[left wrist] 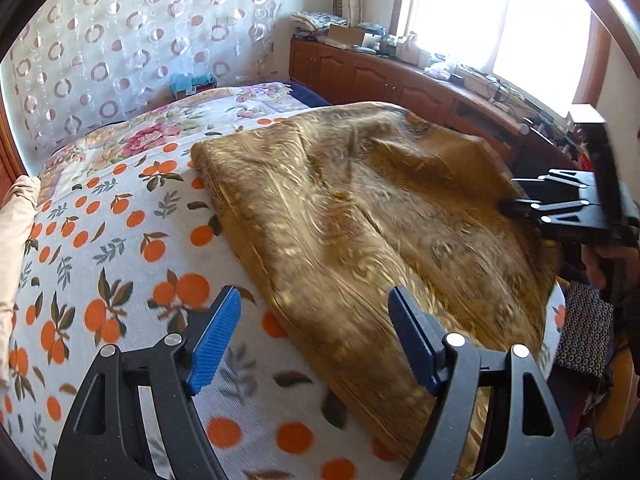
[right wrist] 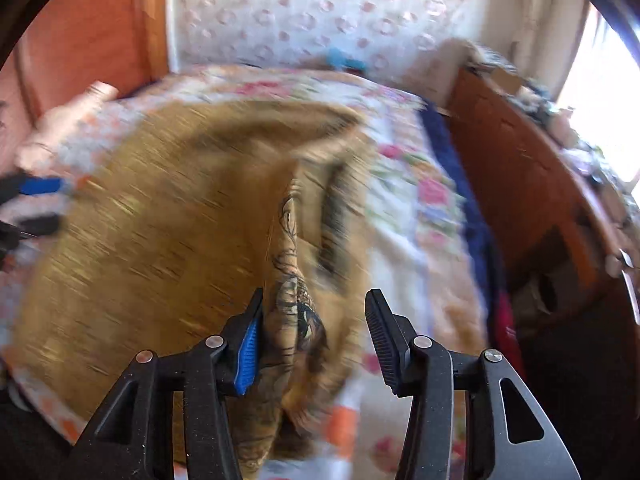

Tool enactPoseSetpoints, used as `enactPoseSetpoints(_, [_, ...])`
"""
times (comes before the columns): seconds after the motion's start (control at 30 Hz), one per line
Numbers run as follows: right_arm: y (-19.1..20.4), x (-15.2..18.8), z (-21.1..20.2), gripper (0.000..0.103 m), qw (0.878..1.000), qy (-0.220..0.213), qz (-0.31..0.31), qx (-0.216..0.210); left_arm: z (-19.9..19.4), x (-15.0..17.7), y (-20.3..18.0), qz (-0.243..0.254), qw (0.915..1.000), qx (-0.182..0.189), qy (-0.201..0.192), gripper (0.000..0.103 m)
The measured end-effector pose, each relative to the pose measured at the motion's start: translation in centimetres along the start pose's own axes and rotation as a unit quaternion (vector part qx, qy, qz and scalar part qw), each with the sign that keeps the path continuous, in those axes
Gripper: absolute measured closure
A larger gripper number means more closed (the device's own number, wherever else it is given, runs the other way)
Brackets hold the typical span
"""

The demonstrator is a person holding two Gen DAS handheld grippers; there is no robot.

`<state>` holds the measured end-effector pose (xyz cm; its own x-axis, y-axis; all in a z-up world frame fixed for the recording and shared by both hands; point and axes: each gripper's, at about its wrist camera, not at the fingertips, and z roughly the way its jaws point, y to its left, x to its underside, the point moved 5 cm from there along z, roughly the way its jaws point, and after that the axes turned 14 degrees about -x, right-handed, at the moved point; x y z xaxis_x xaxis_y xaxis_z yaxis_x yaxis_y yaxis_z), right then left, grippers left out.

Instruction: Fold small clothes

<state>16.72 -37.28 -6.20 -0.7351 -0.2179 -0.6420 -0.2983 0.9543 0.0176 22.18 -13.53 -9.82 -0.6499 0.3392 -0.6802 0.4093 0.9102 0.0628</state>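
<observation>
A golden-brown patterned garment [left wrist: 360, 216] lies spread on the bed, partly doubled over. My left gripper [left wrist: 316, 336] is open and empty above its near left edge. My right gripper [right wrist: 314, 340] is open in its own view, with a bunched fold of the garment [right wrist: 292, 304] lying between the fingers against the left pad [right wrist: 248, 344]; that view is blurred. In the left wrist view the right gripper [left wrist: 516, 204] sits at the garment's right edge. The left gripper's blue pad [right wrist: 40, 186] shows at the far left of the right wrist view.
The bed has an orange-fruit sheet [left wrist: 120, 248] and a floral quilt [left wrist: 208, 112] behind. A beige pillow [left wrist: 16, 248] lies at the left. A wooden cabinet [left wrist: 380, 76] cluttered with items runs under the window. A dark dotted cloth [left wrist: 584, 328] hangs at the right.
</observation>
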Motion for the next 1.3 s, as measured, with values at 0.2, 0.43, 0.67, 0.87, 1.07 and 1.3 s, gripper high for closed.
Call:
enactPoseSetpoints(0.2, [-4.6,3.5,-2.2,0.050,0.993,-0.023,0.102,-0.055,-1.0,1.8,-0.6,-0.004,1.0000,0.006,0.006,0.026])
enactPoseSetpoints(0.43, [-4.1,5.1,-2.0,0.050,0.987,-0.035,0.113,-0.107,-1.7,4.3,-1.8,-0.011,0.9997,0.003,0.022,0.026])
enactPoseSetpoints(0.67, [-5.1,6.2,-2.5,0.046,0.986,-0.050,0.123,-0.103,-1.8,5.8,-2.3,-0.037,0.9985,0.024,0.034,0.031])
enactPoseSetpoints(0.87, [-2.6,7.0,-4.3,0.046,0.989,-0.063,0.098,-0.090,-1.9,5.9,-3.0,-0.037,0.9984,0.032,0.029,0.048])
enactPoseSetpoints(1.07, [0.1,6.3,-2.8,0.049,0.992,-0.064,0.077,-0.080,-1.9,5.8,-3.4,-0.036,0.9987,0.026,0.024,0.048])
enactPoseSetpoints(1.3, [0.3,5.7,-2.3,0.057,0.992,-0.059,0.071,-0.087,-1.9,5.7,-3.8,-0.029,0.9992,0.018,0.019,0.050])
